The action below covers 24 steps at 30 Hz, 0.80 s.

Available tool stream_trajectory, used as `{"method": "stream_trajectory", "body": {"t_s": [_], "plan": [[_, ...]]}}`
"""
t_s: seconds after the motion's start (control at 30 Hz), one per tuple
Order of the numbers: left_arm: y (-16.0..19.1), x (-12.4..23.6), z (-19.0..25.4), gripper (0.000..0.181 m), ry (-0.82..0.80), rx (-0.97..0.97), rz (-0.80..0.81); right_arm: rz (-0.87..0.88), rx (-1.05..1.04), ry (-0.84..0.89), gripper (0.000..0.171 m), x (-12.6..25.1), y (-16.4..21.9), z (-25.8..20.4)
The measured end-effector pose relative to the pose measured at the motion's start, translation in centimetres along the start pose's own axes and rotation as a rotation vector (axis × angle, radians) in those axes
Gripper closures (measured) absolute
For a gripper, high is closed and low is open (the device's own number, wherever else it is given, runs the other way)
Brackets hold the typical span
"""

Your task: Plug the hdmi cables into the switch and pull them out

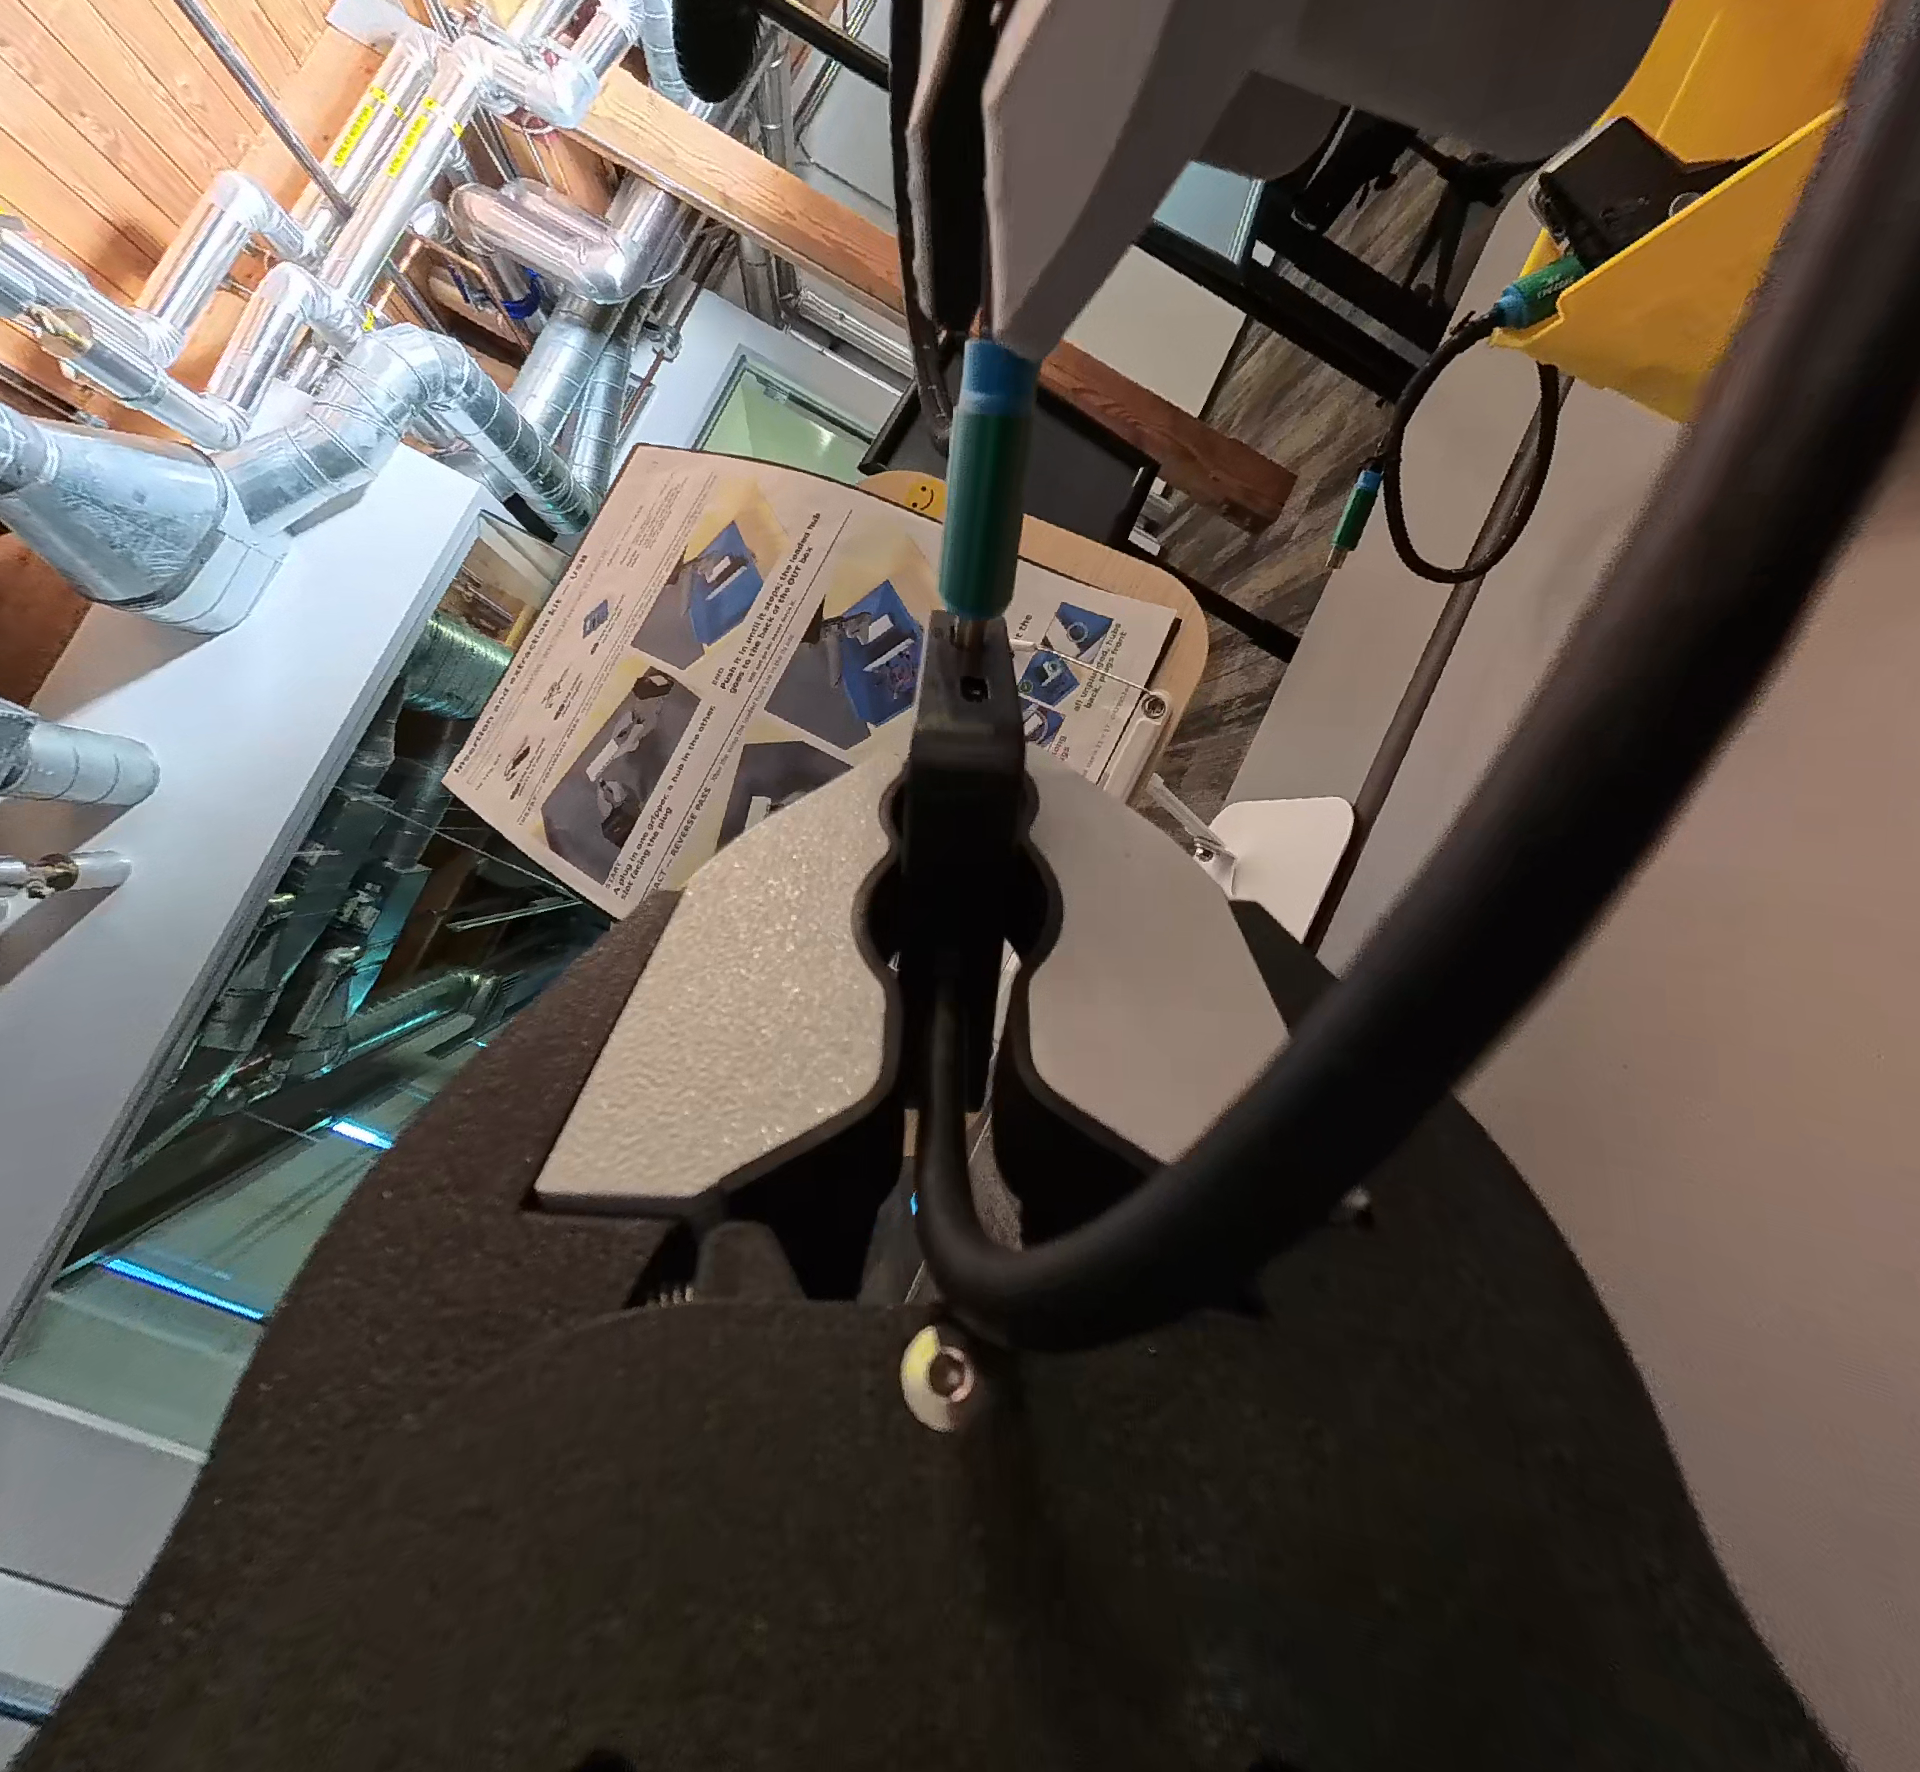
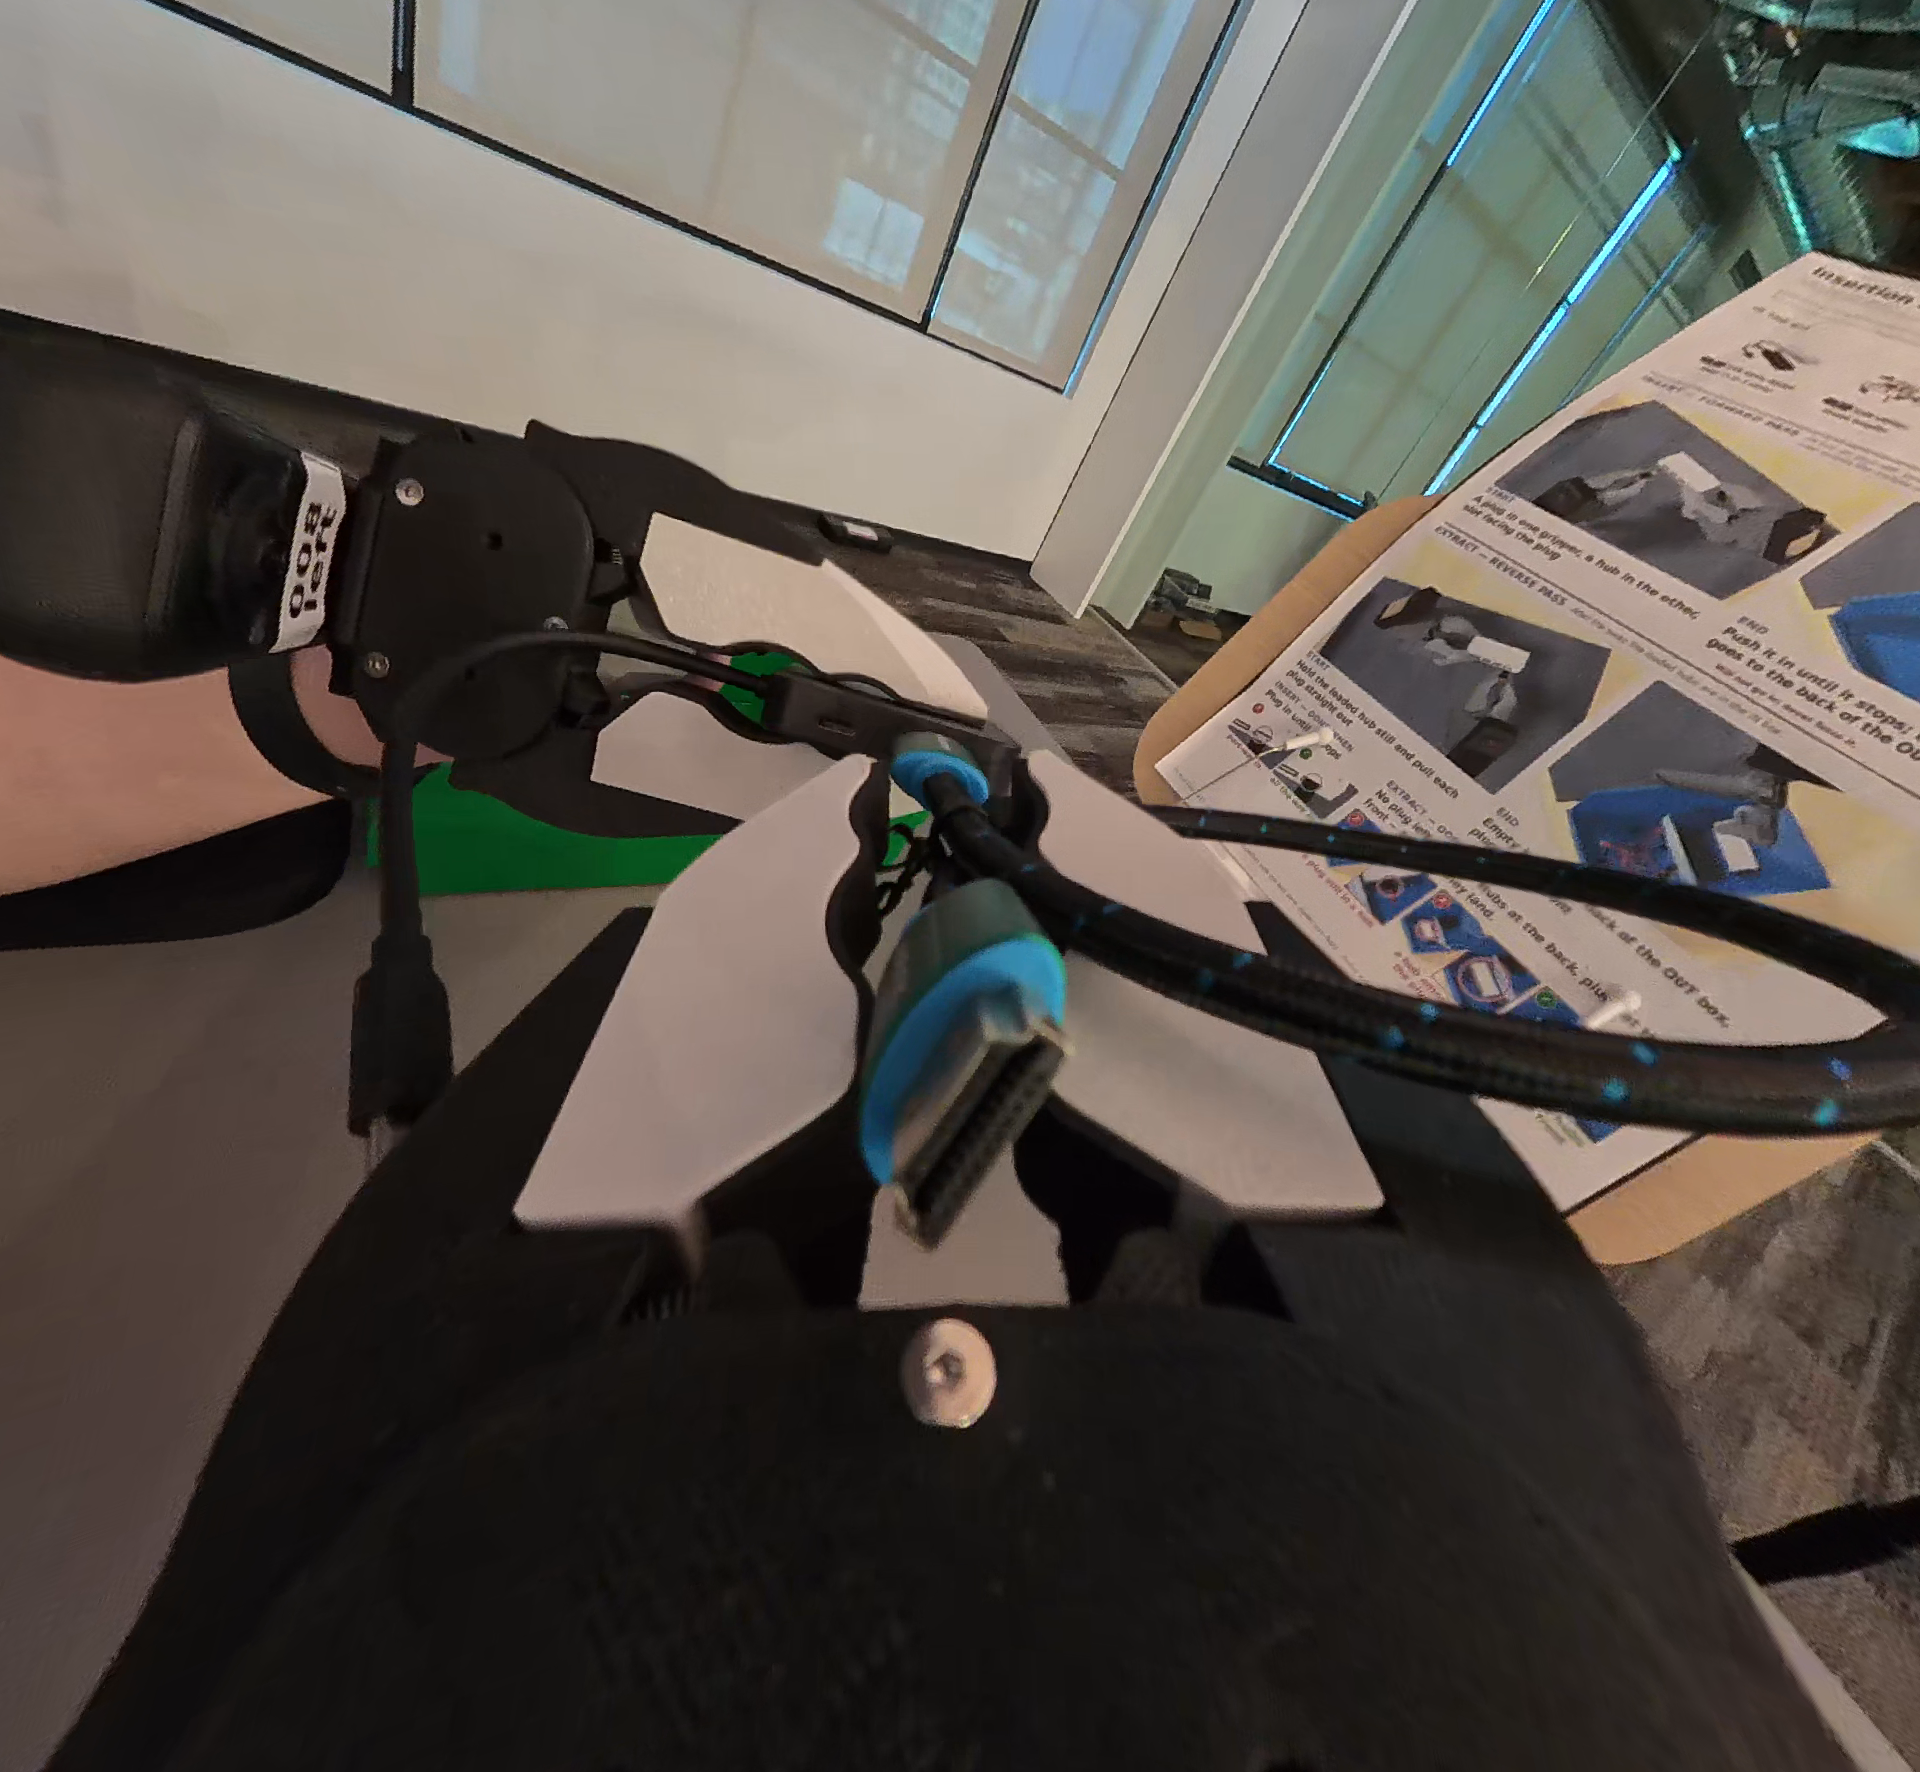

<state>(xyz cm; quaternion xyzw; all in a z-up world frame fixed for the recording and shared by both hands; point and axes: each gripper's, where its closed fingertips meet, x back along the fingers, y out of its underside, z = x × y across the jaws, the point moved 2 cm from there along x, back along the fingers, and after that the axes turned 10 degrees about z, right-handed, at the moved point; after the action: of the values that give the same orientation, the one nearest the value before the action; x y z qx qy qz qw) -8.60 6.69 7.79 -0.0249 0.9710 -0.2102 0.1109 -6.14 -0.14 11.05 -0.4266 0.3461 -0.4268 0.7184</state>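
My left gripper [image 1: 966, 787] is shut on a small black switch [image 1: 964, 725], whose own black lead [image 1: 1247, 1234] curls back to the right. A green HDMI plug with a blue collar [image 1: 982, 475] stands in the switch's far port, with a sliver of metal showing. My right gripper [image 2: 940, 787] is shut on that plug [image 2: 928, 772], against the switch [image 2: 842, 720]. The grey fingers of the right gripper [image 1: 1039, 195] come down from the top of the left wrist view. The cable's other plug [image 2: 966, 1068] hangs loose close to the right camera. The left gripper [image 2: 831, 673] reaches in from the left.
A braided black cable [image 2: 1455, 1016] loops to the right. A printed instruction sheet on a wooden board [image 2: 1558, 683] stands beyond. A green box [image 2: 540, 849] sits on the grey table behind the left gripper. A yellow bin [image 1: 1683, 247] holds a black device and another green-plugged cable [image 1: 1351, 527]. My hands' fingertips stand some 7 cm from each other.
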Motion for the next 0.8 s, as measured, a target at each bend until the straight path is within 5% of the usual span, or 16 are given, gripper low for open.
{"method": "stream_trajectory", "body": {"t_s": [0.8], "plan": [[0.4, 0.5, -0.1, 0.168, 0.039, 0.095, 0.099, -0.118, 0.002, 0.167, 0.148, -1.0, -0.6, -1.1]]}}
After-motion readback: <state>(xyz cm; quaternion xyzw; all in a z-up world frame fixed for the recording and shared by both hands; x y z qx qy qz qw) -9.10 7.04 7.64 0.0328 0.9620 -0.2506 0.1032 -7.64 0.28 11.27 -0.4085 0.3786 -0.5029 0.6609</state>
